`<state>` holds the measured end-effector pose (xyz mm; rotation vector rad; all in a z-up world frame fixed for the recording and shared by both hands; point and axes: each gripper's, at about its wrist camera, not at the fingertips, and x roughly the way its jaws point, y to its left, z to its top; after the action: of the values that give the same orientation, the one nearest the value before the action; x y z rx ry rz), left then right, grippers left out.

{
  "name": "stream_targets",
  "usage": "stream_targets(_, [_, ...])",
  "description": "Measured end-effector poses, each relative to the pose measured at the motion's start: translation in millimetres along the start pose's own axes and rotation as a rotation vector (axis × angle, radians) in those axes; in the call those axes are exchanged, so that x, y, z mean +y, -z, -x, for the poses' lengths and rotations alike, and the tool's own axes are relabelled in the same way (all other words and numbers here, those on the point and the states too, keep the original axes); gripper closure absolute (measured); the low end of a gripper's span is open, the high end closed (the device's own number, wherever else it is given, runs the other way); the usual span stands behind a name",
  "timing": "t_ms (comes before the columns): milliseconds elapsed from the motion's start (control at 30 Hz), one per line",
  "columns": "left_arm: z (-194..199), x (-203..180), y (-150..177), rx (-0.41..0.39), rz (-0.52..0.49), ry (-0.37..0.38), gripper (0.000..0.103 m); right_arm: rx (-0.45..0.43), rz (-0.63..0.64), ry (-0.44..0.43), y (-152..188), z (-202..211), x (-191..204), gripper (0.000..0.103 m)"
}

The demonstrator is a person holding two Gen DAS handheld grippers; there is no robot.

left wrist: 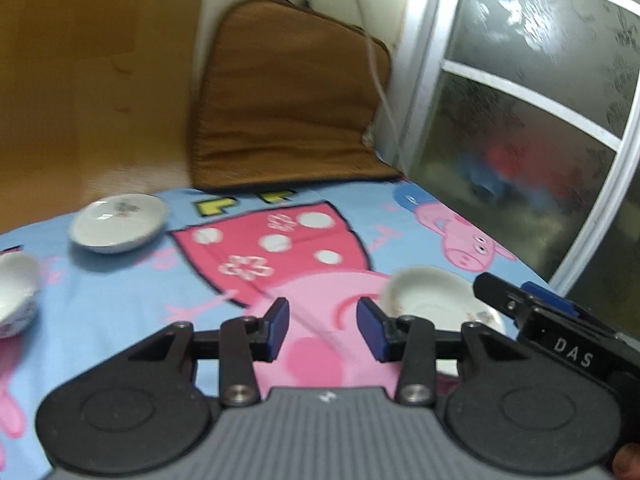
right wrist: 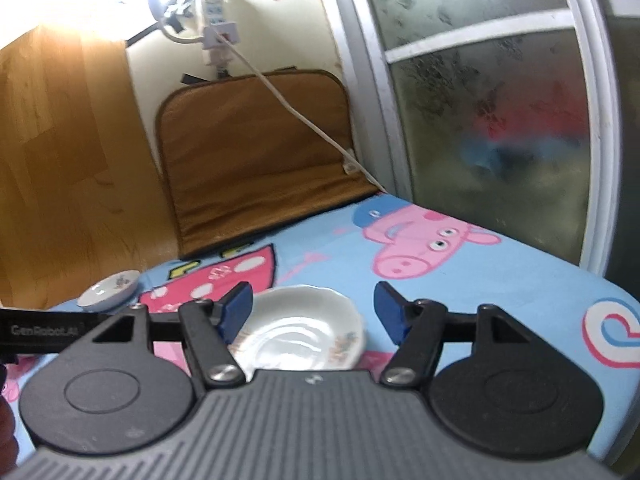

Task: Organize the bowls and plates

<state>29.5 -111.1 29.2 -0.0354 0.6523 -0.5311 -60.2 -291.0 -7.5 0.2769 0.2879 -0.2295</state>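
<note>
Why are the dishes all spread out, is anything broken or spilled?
Nothing looks broken or spilled. The scalloped plate, small dish and bowl sit upright but scattered on the cartoon cloth, not yet stacked.

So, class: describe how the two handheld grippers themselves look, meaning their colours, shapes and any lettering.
Both look alike. The left gripper and right gripper each have a grey ribbed body, two round black discs, black linkage bars with silver screws, and fingers tipped with blue pads. White lettering reads "DAS" and "GenRobot.AI". No cables or sleeves show.
</note>
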Motion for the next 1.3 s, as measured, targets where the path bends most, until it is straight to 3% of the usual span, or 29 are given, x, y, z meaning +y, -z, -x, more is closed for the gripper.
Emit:
stream_targets(300, [41,65,15,-0.089,0.033,-0.127,0.065,0.035,0.114,-0.118,7,-2,68,0.034])
stream_targets(533, [57,106,25,-0.115,0.074,-0.183,0.065,0.093,0.194,-0.192,18,-5,112,0.034])
stream_targets(900, [62,135,37,-0.133,0.155,-0.184,0.065,0.144,0.247,-0.226,25,-12,146,0.035])
stream_targets(1300, [59,148,37,-0.109,0.211,-0.208,0.065,0.199,0.182,-0.206,20,-41,152,0.035])
